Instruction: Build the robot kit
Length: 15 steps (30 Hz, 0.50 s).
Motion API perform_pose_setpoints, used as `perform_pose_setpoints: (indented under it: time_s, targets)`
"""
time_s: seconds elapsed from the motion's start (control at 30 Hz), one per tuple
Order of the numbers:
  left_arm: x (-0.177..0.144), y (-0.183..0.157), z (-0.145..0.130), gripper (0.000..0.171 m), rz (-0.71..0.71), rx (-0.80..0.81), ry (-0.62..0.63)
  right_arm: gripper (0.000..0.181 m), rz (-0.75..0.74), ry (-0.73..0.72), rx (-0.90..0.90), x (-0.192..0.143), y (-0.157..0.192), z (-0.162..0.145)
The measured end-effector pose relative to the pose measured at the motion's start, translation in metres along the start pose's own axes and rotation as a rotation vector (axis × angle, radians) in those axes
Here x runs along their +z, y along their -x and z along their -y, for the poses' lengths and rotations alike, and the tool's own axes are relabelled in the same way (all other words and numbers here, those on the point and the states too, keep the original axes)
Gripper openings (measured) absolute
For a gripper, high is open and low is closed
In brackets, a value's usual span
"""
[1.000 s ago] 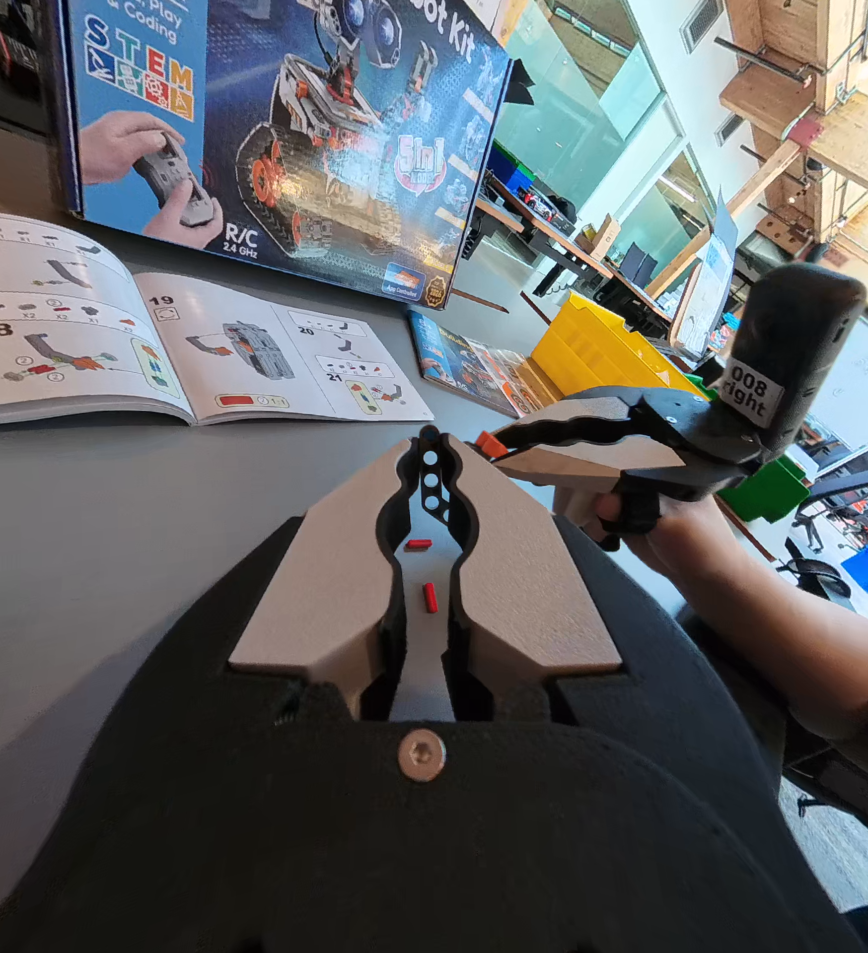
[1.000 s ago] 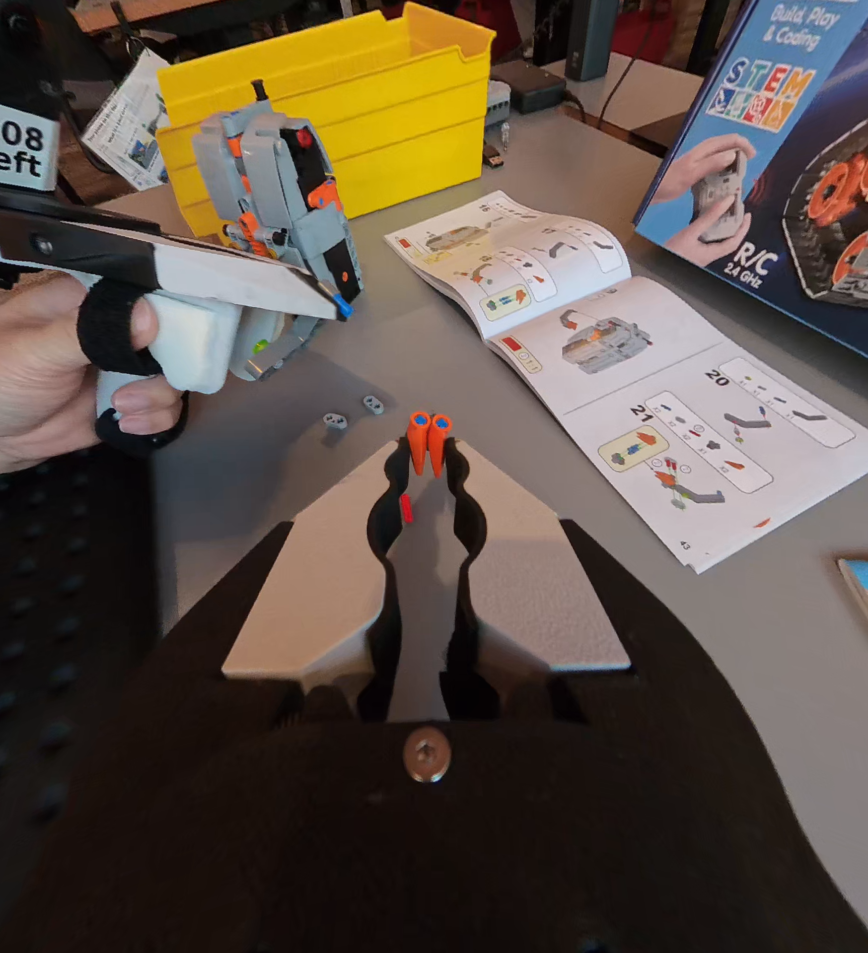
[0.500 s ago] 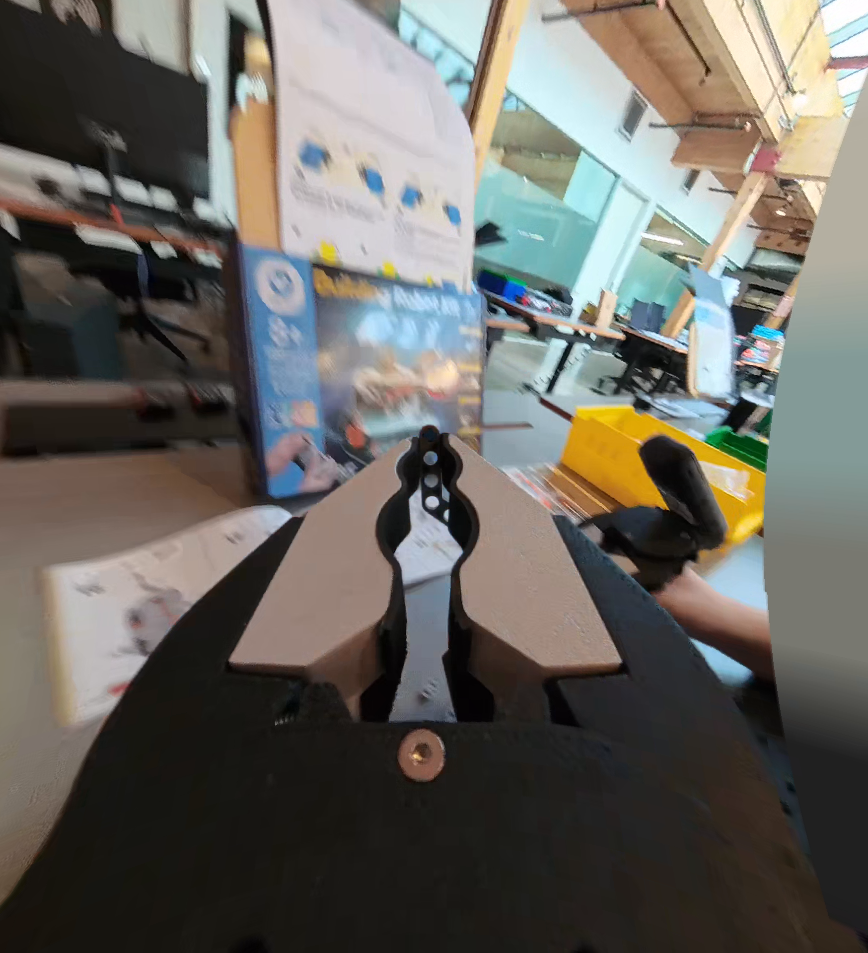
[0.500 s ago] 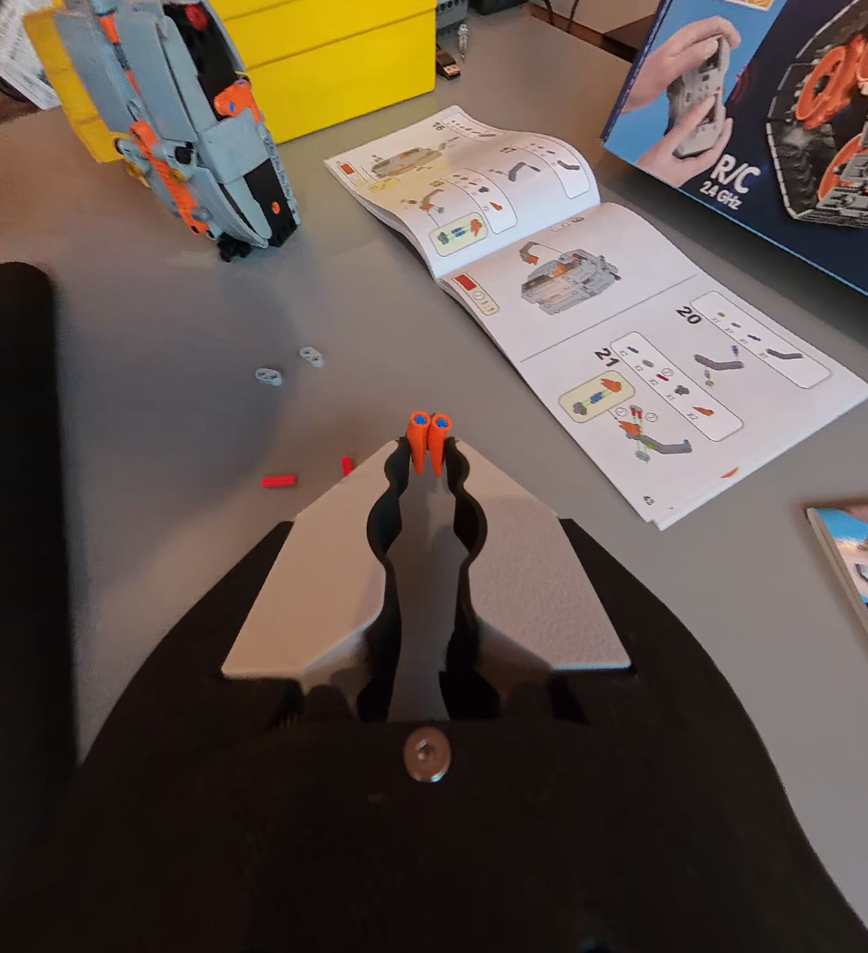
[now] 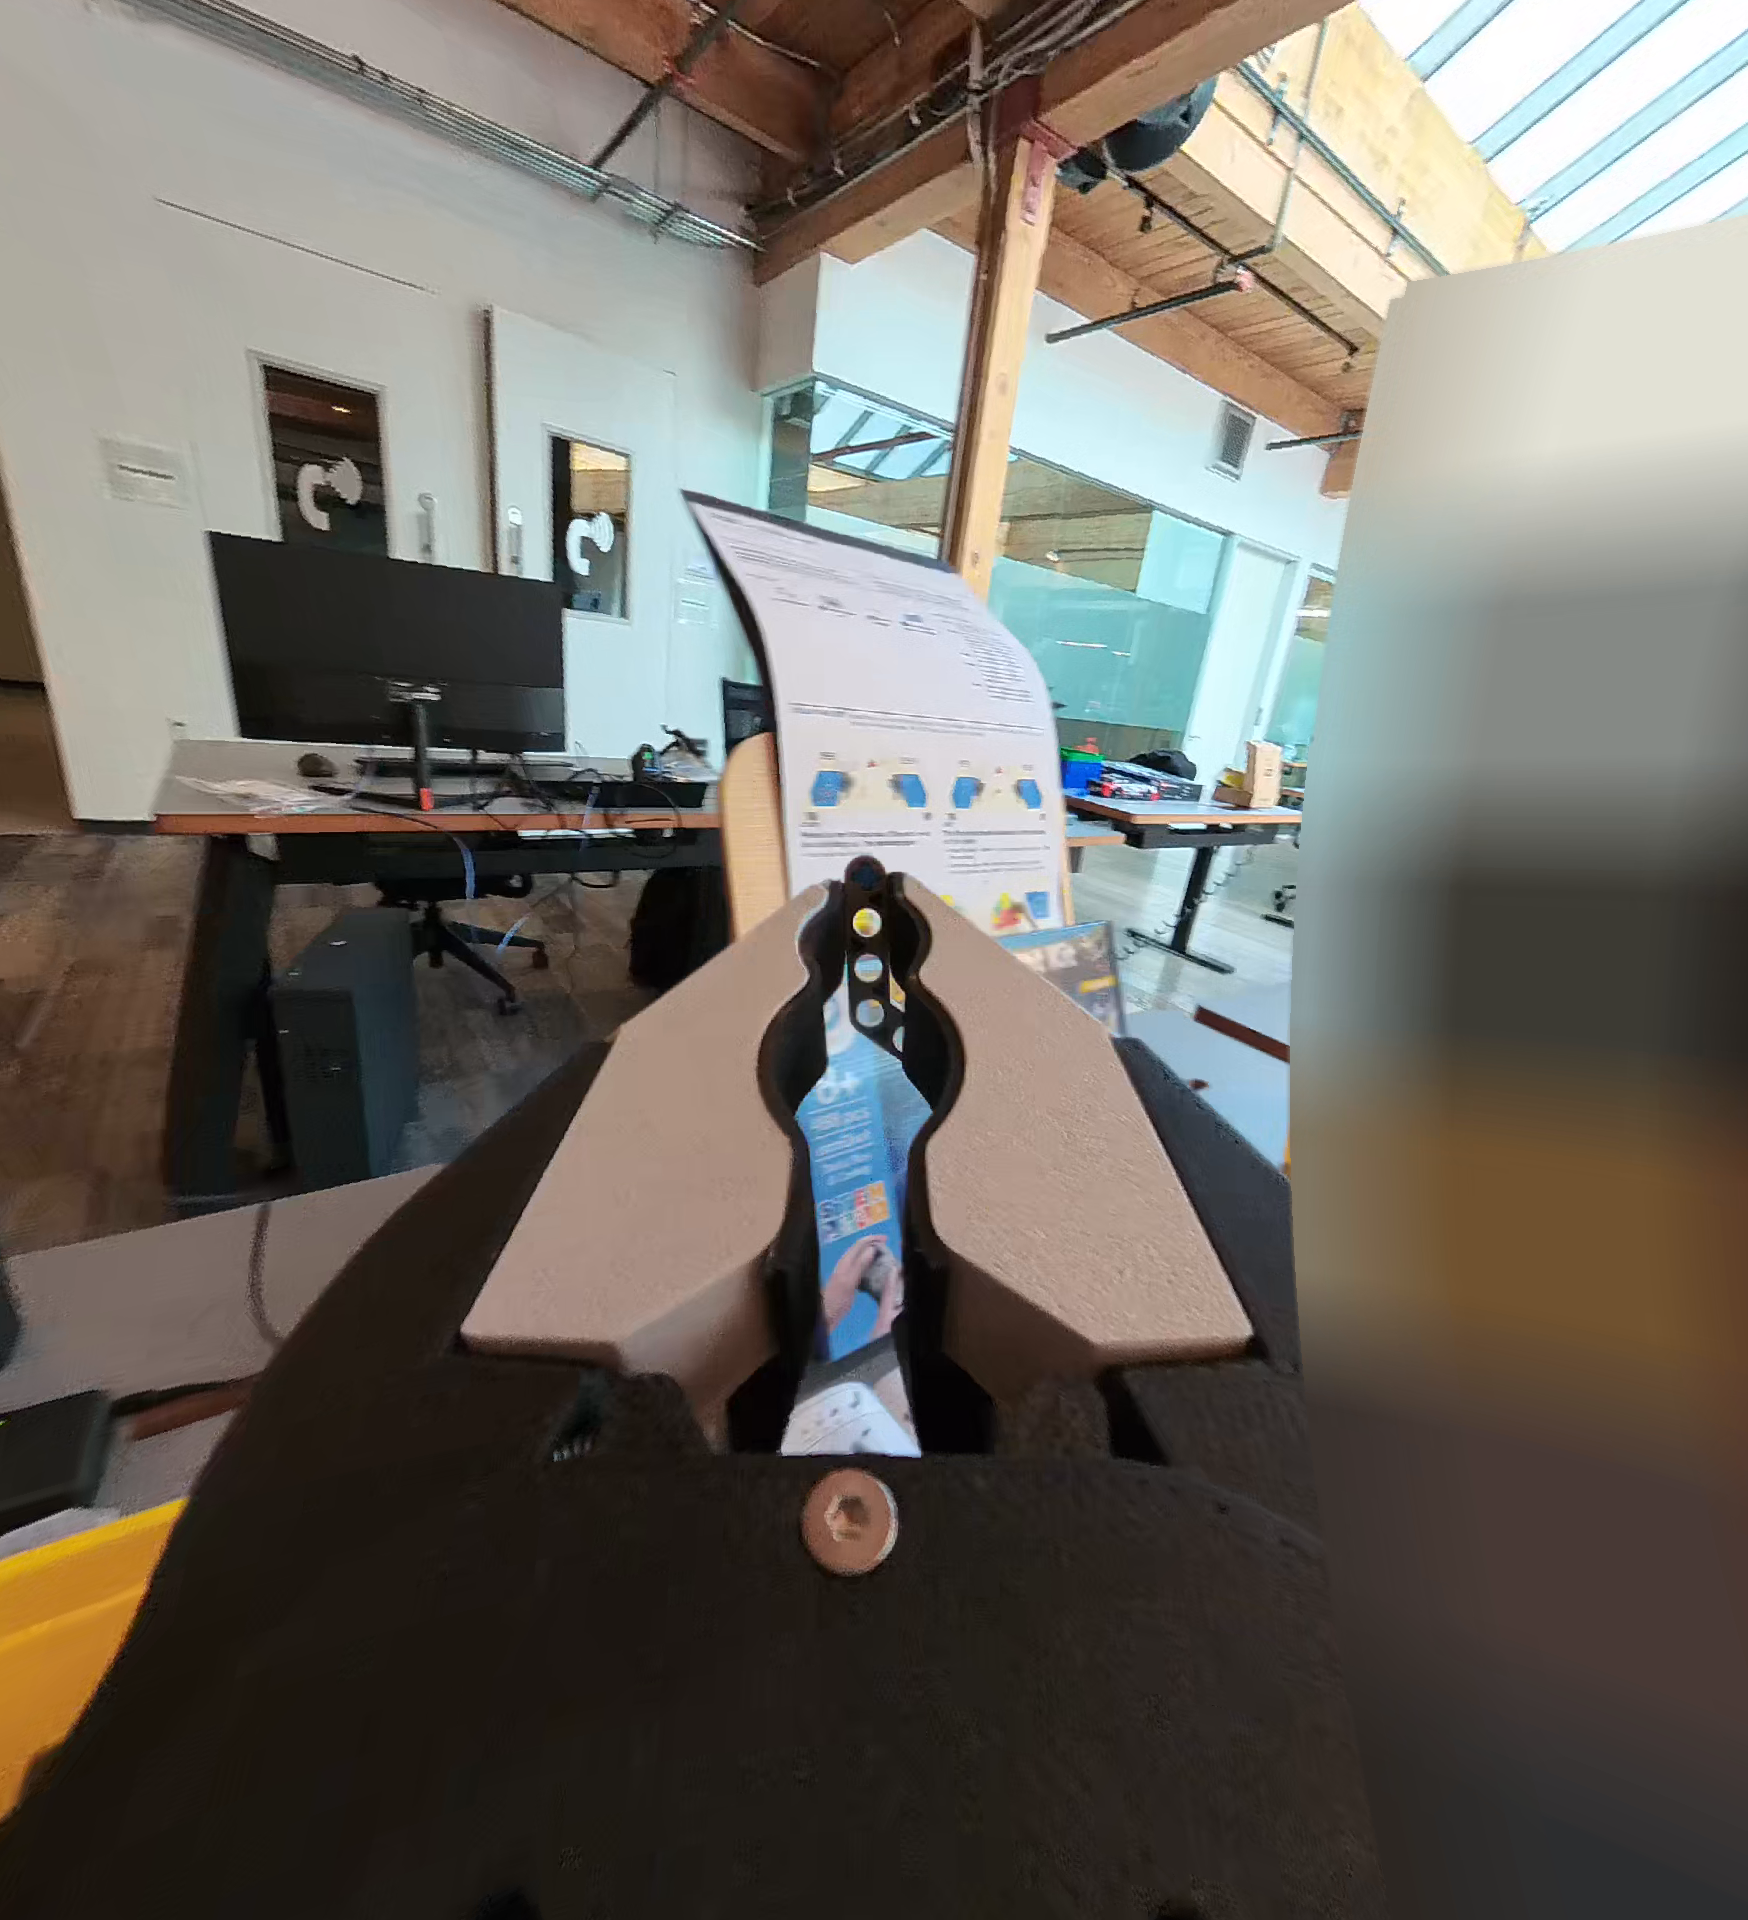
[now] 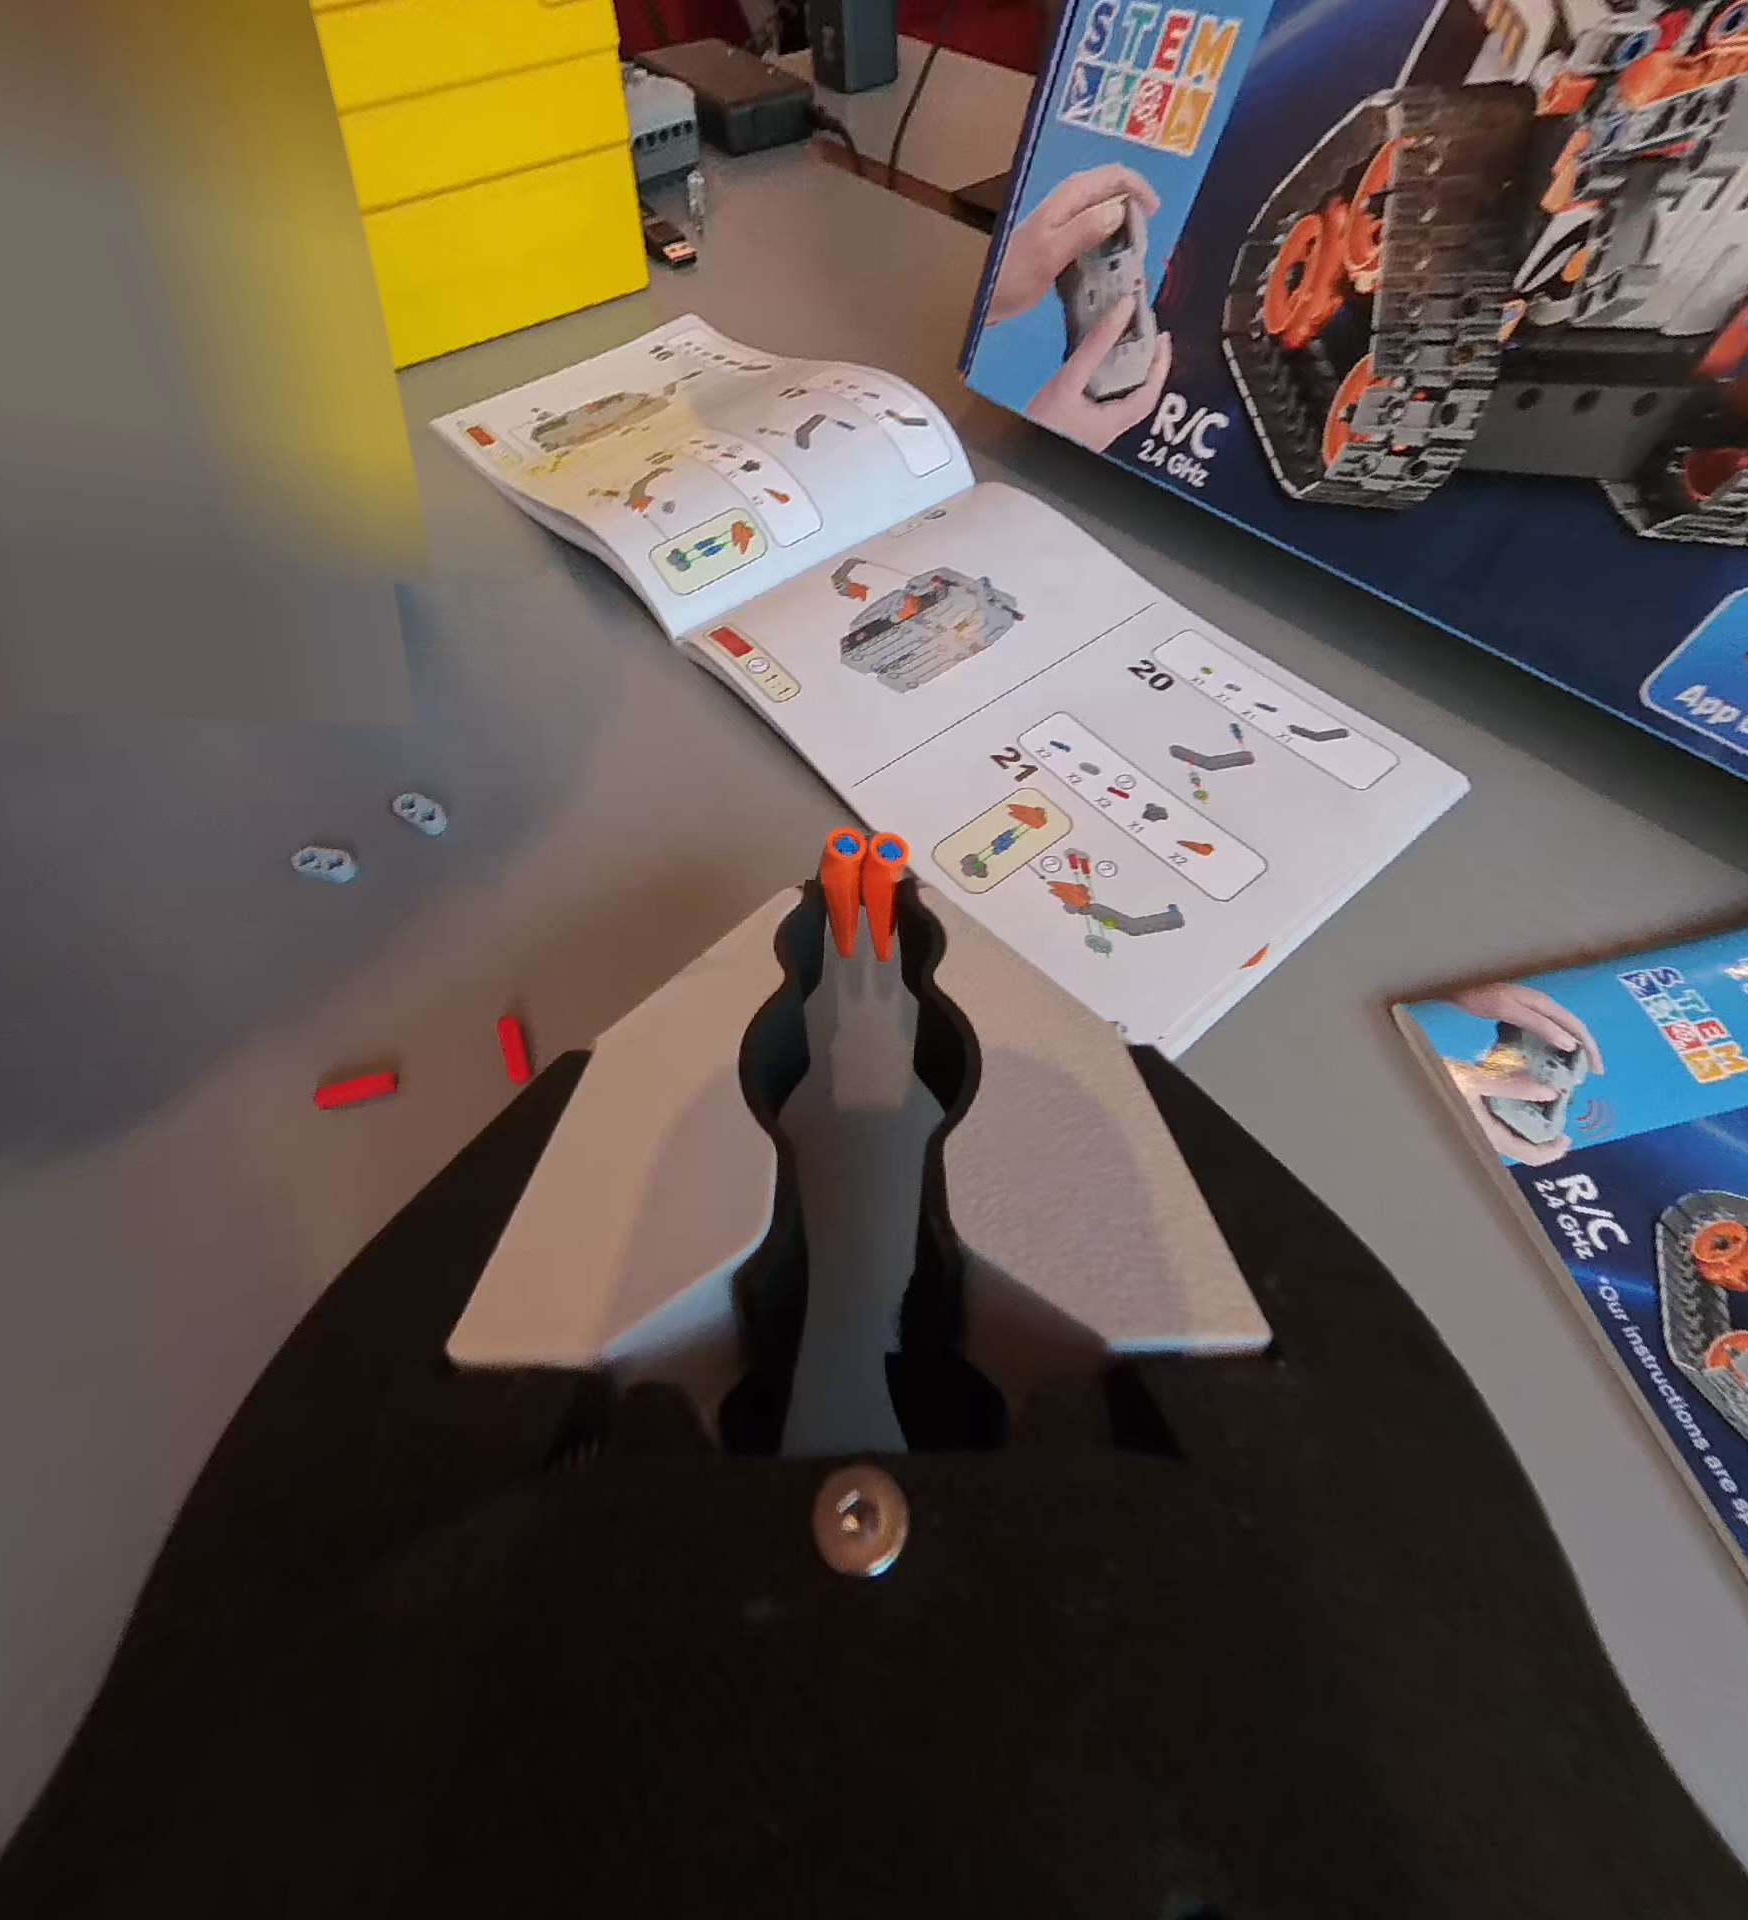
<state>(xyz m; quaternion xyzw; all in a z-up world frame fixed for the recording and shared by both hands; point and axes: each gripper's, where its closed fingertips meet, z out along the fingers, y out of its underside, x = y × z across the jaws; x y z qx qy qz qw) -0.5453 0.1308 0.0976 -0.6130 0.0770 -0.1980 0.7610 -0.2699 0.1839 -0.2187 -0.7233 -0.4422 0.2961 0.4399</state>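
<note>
My left gripper [image 5: 865,894] is shut on a black beam with holes [image 5: 868,971] and is raised, pointing level across the room toward a curled printed sheet [image 5: 911,727]. My right gripper [image 6: 862,894] is shut on a pair of orange cone pieces with blue ends [image 6: 862,883] and hovers over the grey table [image 6: 641,312], just short of the open instruction booklet [image 6: 953,644]. Two red pins [image 6: 356,1089] and two small grey connectors [image 6: 371,836] lie on the table to its left.
A blue kit box [image 6: 1421,312] stands at the back right, its end showing between my left fingers [image 5: 854,1195]. Yellow bins [image 6: 496,177] stand at the back left. A second booklet [image 6: 1680,1195] lies at right. A desk with a monitor [image 5: 392,644] stands across the room. The tips of one gripper are about 40 centimeters away from the tips of the other.
My left gripper has swung up and left off the table, still holding the black beam. My right gripper has moved forward toward the booklet; the grey and orange model has left its view.
</note>
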Motion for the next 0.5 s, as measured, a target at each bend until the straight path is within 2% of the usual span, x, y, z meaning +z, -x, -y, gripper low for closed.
perform_pose_setpoints:
  time_s: [0.07,0.17,0.27,0.37,0.5]
  targets:
    - [-0.011,0.018,0.005,0.004,0.049,0.001,-0.027,0.014,-0.032,-0.011,0.012,0.001,-0.004,0.003]
    - [-0.025,0.043,0.012,0.005,0.104,0.012,-0.003,0.014,-0.056,-0.011,0.101,0.010,-0.005,0.013]
    - [-0.037,0.059,0.028,0.005,0.128,-0.006,-0.067,0.013,-0.065,-0.101,0.234,0.016,0.002,0.039]
    - [-0.040,0.068,0.035,0.005,0.127,-0.002,-0.099,0.013,-0.050,-0.162,0.319,0.026,0.014,0.050]
    - [-0.038,0.084,0.035,0.005,0.133,-0.028,-0.121,0.014,-0.057,-0.104,0.245,0.035,0.017,0.039]
